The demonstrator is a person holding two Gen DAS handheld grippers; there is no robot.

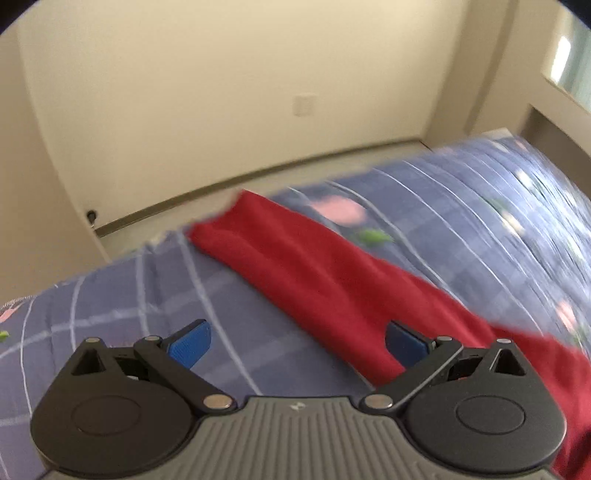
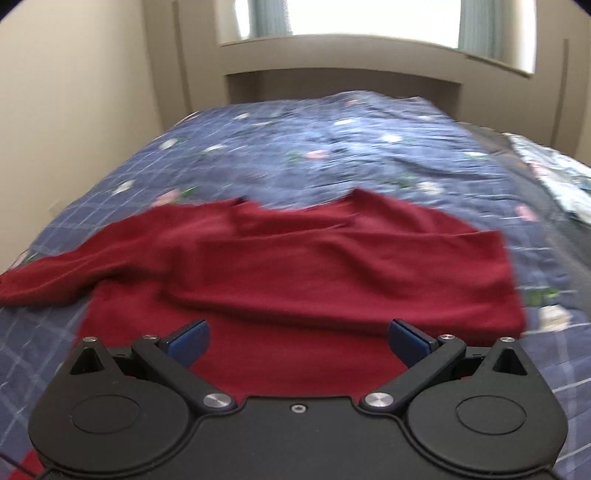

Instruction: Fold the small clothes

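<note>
loosely, red garment (image 2: pixel 295 266) on bedspread (image 2: pixel 332 147), claws gaping

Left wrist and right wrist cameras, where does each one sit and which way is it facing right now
Left wrist: sits on the left gripper, looking along the red garment's sleeve on the bedspread toward a bare wall; its own open blue fingers show.
Right wrist: sits on the right gripper, looking up the bed over the red garment toward the window; its own open fingers show.
Shared: the red garment and the blue floral checked bedspread.
</note>
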